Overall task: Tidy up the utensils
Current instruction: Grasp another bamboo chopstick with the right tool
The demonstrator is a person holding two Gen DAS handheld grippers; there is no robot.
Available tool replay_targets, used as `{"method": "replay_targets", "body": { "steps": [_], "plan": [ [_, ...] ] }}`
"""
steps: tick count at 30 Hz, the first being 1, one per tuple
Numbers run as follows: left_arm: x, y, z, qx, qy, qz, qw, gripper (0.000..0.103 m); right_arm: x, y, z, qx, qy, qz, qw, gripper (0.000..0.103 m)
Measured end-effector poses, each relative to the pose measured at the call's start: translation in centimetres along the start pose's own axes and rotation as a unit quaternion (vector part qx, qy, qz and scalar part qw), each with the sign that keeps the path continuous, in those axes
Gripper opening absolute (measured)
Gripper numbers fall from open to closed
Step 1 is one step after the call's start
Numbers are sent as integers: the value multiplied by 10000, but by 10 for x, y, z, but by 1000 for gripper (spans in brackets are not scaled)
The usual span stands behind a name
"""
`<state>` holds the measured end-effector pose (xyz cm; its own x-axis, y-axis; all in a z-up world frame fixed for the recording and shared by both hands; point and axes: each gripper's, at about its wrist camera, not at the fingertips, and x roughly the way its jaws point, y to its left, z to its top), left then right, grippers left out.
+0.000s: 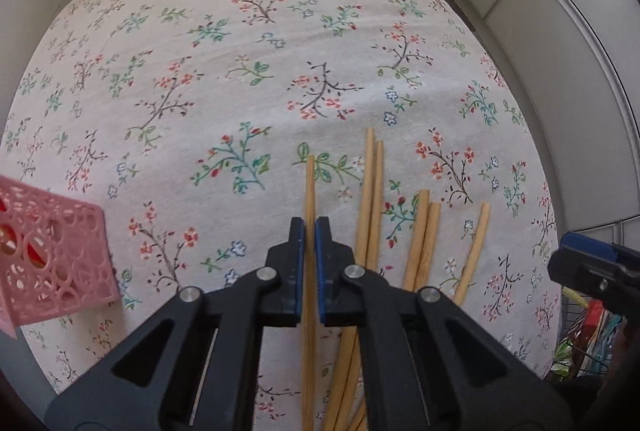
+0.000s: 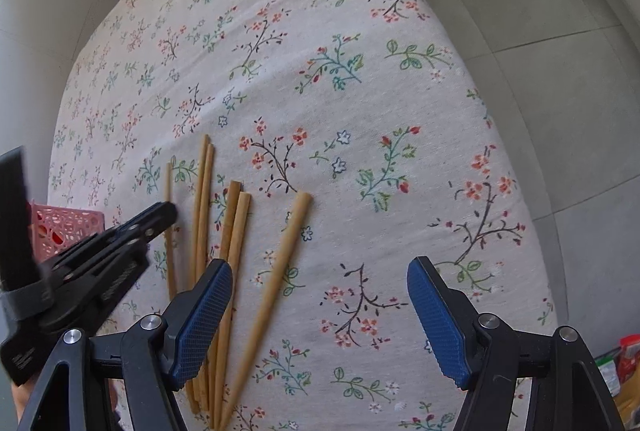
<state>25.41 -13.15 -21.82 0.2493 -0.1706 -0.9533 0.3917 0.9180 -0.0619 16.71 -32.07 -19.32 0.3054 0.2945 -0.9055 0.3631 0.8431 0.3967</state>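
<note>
My left gripper (image 1: 310, 231) points down at the floral tablecloth and is shut on a single wooden chopstick (image 1: 310, 183), which runs between its blue pads. Several more wooden chopsticks (image 1: 374, 199) lie loosely fanned on the cloth just to the right. In the right wrist view my right gripper (image 2: 320, 323) hovers open over the cloth, with its left pad above the chopstick pile (image 2: 240, 227) and one thicker chopstick (image 2: 284, 263) between its fingers, untouched. The left gripper (image 2: 162, 215) shows there at the left, clamped on the leftmost chopstick (image 2: 170, 255).
A pink perforated basket (image 1: 60, 255) stands at the left edge of the table, with something red inside; it also shows in the right wrist view (image 2: 68, 227). The tablecloth (image 1: 280, 51) stretches away behind the chopsticks. Tiled floor (image 2: 560, 51) and some bags (image 2: 624, 363) lie past the table's right edge.
</note>
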Motion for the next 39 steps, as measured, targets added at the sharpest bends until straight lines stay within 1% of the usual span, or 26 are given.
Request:
{"method": "replay_targets", "body": {
  "steps": [5,10,13,15,17,20,22,23,25,26,28,29,31,32,34,36,39],
  "plan": [
    [-27,14,-23,-62,-210,-157,9996,6,22,6,4,19,140,-125,9998,77],
    [-49,24,-51,-110,-383,-349,9986,6,44,6,6,99,326,-425,9985,67],
    [-58,30,-64,-151,-448,-437,9979,6,48,14,4,-85,257,-640,9976,66],
    [-61,34,-69,-159,-481,-478,9976,6,52,21,2,-234,274,-698,9969,65],
    [-63,36,-73,-170,-508,-495,9973,6,56,31,-2,-411,195,-975,9942,65],
    [-67,39,-78,-201,-548,-551,9968,6,61,46,-11,-722,49,-1488,9862,63],
    [-70,39,-80,-154,-576,-545,9967,6,64,54,-15,-855,-40,-1687,9820,55],
    [-73,40,-83,-135,-592,-547,9967,6,64,57,-16,-880,-74,-1684,9817,53],
    [-74,40,-86,-110,-622,-565,9964,6,64,60,-17,-898,-89,-1658,9820,43],
    [-74,40,-88,-114,-630,-583,9962,6,64,62,-18,-934,-118,-1661,9816,42],
    [-72,40,-92,-119,-616,-550,9965,6,64,65,-20,-987,-169,-1641,9814,33],
    [-71,39,-93,-123,-613,-524,9967,6,64,66,-21,-1007,-189,-1630,9813,30],
    [-71,39,-96,-114,-630,-496,9967,6,63,70,-24,-1025,-210,-1590,9817,20],
    [-73,39,-97,-108,-657,-477,9966,6,63,71,-26,-1019,-219,-1572,9821,19],
    [-78,39,-101,-98,-729,-434,9963,6,62,69,-25,-1033,-242,-1512,9828,12],
    [-82,41,-103,-124,-804,-398,9959,6,61,66,-25,-1016,-240,-1435,9841,9],
    [-93,47,-106,-183,-962,-370,9945,6,55,53,-20,-820,-192,-1146,9898,8]
  ]
}}
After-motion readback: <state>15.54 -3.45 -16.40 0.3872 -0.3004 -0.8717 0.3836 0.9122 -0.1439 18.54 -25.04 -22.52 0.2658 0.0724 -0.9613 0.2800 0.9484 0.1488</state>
